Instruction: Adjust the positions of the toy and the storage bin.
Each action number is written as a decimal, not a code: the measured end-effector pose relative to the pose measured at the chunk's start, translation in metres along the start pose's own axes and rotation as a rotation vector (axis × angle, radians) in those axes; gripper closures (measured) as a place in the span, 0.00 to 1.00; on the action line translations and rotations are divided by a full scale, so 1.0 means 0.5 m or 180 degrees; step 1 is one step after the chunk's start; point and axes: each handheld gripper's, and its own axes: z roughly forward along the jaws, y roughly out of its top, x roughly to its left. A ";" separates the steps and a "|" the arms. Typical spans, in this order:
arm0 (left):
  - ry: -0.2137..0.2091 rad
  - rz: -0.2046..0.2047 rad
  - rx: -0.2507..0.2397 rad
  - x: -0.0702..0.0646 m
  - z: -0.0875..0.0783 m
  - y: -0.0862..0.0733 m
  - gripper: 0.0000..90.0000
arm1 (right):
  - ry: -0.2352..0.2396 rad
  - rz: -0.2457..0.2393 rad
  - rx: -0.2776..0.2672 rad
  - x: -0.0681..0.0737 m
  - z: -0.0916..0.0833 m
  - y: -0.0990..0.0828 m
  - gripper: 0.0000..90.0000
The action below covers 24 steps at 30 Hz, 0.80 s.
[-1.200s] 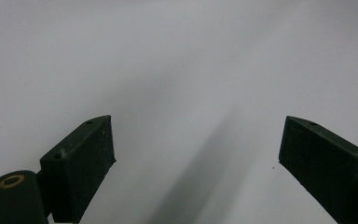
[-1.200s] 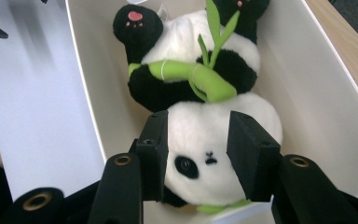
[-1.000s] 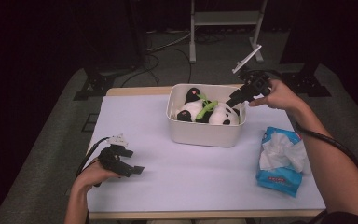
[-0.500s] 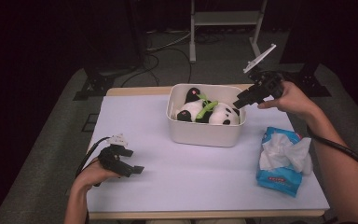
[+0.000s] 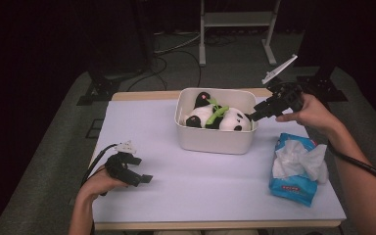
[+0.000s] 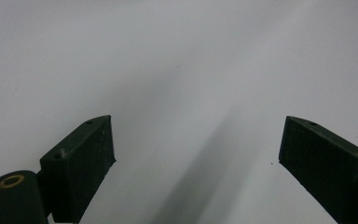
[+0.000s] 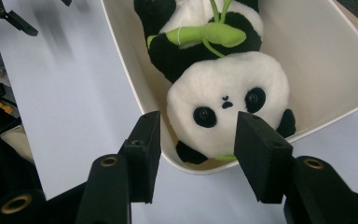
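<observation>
Change entry, your right gripper (image 5: 251, 116): drawn back from over the black-and-white plush panda (image 5: 215, 117) toward the right-hand rim of the white plastic tub (image 5: 215, 142). Its jaws have just been opening; nothing is held between them now, the panda lying loose in the tub.

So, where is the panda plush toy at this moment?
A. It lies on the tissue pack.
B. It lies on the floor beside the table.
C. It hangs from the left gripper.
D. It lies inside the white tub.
D: the panda plush toy lies inside the white tub, and the right gripper is at the tub's rim with its jaws apart and not pressing on the toy.
</observation>
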 end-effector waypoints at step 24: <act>-0.0007 0.0028 0.0019 -0.002 0.003 0.003 0.10 | 0.0014 0.0116 -0.0080 0.001 -0.001 -0.059 0.53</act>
